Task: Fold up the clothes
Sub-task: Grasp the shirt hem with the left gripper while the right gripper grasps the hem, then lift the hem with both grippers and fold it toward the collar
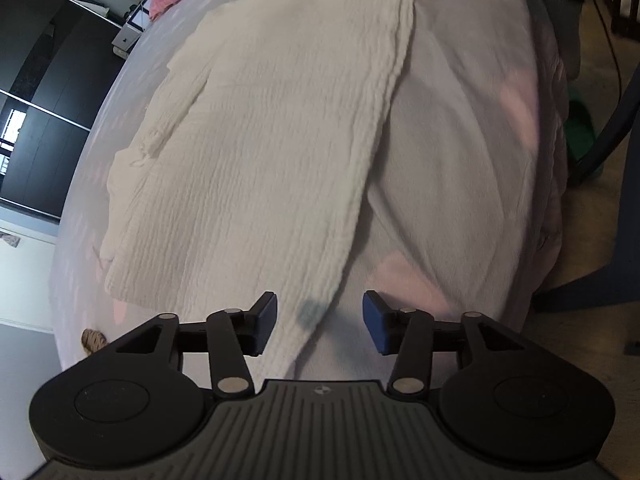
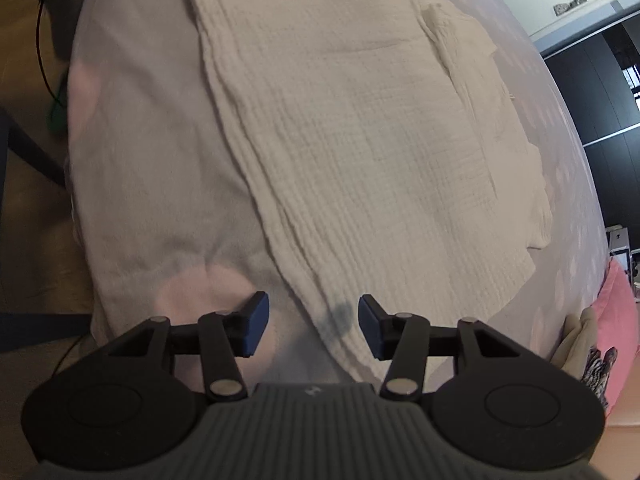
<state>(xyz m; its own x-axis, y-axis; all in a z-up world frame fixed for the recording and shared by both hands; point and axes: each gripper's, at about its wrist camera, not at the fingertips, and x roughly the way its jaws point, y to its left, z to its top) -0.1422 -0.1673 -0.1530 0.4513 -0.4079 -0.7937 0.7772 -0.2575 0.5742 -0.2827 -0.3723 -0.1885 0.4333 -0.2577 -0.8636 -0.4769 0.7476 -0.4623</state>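
Lilac bedsheet [image 1: 460,128], dark wardrobe [image 1: 48,112] beyond.

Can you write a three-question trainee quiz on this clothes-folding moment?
1. True or false: the left gripper is clamped on the white garment.
2. What lies under the garment? A) wooden table B) pale bedspread C) bare floor
3. Fill in: the right gripper hangs over the garment's folded ____.

Key: 1 false, both grippers stand open with nothing pinched. 2 B. 3 edge.
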